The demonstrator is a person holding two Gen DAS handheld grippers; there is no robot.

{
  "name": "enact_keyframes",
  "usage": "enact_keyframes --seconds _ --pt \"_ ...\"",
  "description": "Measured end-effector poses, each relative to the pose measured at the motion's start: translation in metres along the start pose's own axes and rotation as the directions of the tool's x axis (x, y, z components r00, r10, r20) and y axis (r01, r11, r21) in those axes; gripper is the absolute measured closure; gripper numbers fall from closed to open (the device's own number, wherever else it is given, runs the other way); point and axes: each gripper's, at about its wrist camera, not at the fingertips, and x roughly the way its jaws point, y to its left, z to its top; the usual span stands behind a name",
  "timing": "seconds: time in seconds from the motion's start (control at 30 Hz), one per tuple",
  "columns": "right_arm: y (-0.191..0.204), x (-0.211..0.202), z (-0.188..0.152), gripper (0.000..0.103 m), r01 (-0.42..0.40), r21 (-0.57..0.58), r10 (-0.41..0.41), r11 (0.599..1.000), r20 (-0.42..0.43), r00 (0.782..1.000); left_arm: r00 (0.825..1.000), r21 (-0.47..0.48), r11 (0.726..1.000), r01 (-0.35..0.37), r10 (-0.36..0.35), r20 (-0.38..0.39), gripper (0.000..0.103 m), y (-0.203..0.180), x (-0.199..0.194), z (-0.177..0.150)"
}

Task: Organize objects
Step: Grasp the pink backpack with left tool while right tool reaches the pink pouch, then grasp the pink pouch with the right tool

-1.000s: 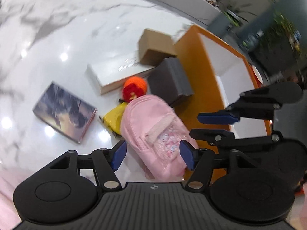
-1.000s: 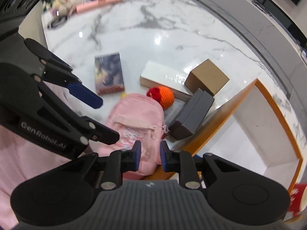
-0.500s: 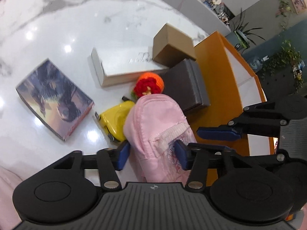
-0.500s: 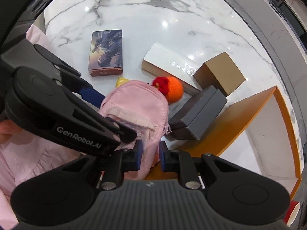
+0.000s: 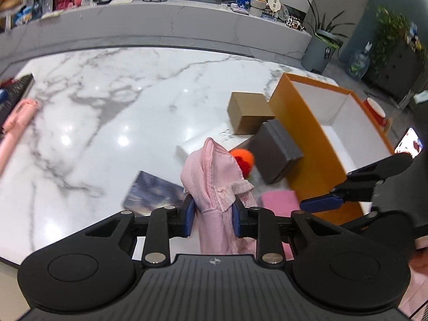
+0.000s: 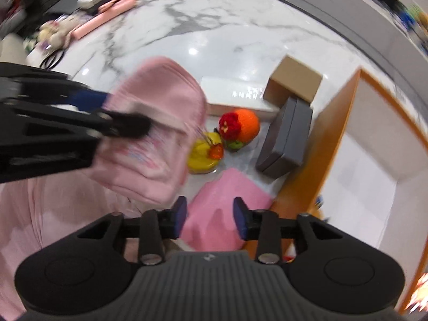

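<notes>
My left gripper (image 5: 212,220) is shut on the pink backpack (image 5: 214,179) and holds it up off the marble table (image 5: 107,112); the backpack also shows blurred in the right wrist view (image 6: 155,133). My right gripper (image 6: 210,218) is open and empty above a pink cloth (image 6: 224,214). An orange knitted toy (image 6: 240,128) and a yellow toy (image 6: 204,152) lie beside a grey case (image 6: 287,136). The orange box (image 5: 321,139) with a white inside stands at the right.
A brown carton (image 5: 250,112) and a white flat box (image 6: 235,93) lie behind the toys. A picture book (image 5: 155,191) lies left of the backpack. A pink pen-like case (image 5: 16,123) and dark items sit at the table's far left.
My left gripper closed on the backpack and lifted it off the table, uncovering the yellow toy and pink cloth. My right gripper opened.
</notes>
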Motion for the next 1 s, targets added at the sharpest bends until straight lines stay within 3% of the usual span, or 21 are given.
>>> enact_keyframes --seconds 0.1,0.2,0.3,0.43,0.6,0.67,0.7,0.73,0.87,0.93,1.0 --pt "0.014 0.017 -0.001 0.058 0.045 0.05 -0.045 0.998 0.005 0.999 1.0 0.013 1.0 -0.019 0.019 0.012 0.072 0.004 -0.003 -0.004" --pt "0.024 0.034 0.001 0.035 0.087 0.073 -0.087 0.994 0.006 0.996 1.0 -0.001 1.0 -0.014 0.014 0.015 0.072 0.014 0.0 -0.005" --pt "0.03 0.049 0.004 0.034 0.16 0.071 -0.16 0.985 -0.001 0.987 1.0 0.007 1.0 -0.018 0.018 0.022 0.072 0.019 0.001 -0.006" --pt "0.03 0.064 0.006 0.034 0.195 0.111 -0.192 0.974 -0.037 0.981 1.0 0.006 1.0 0.0 0.0 0.031 0.072 0.025 0.002 -0.005" --pt "0.033 0.075 0.003 0.03 0.286 0.109 -0.283 0.952 -0.035 0.958 0.999 0.012 1.0 0.011 -0.011 0.039 0.072 0.028 0.003 -0.004" --pt "0.032 0.075 0.003 0.033 0.294 0.119 -0.291 0.948 -0.036 0.956 0.999 0.013 1.0 0.019 -0.02 0.038 0.072 0.028 0.003 -0.005" --pt "0.032 0.075 0.003 0.046 0.313 0.116 -0.31 0.943 -0.04 0.95 0.999 0.016 1.0 0.021 -0.022 0.039 0.072 0.028 0.003 -0.005" --pt "0.032 0.074 0.003 0.046 0.324 0.108 -0.322 0.94 -0.043 0.946 0.999 0.019 1.0 0.022 -0.023 0.039 0.072 0.028 0.003 -0.006" --pt "0.026 0.067 0.001 0.052 0.287 0.119 -0.284 0.951 -0.039 0.958 0.999 0.028 0.999 0.018 -0.019 0.035 0.072 0.028 0.001 -0.009" --pt "0.026 0.058 0.0 0.062 0.266 0.143 -0.265 0.953 -0.024 0.964 1.0 0.034 0.999 0.015 -0.016 0.027 0.072 0.028 -0.001 -0.011" --pt "0.025 0.05 -0.002 0.065 0.237 0.163 -0.239 0.958 -0.011 0.971 1.0 0.045 0.999 0.013 -0.014 0.018 0.072 0.026 -0.002 -0.014"
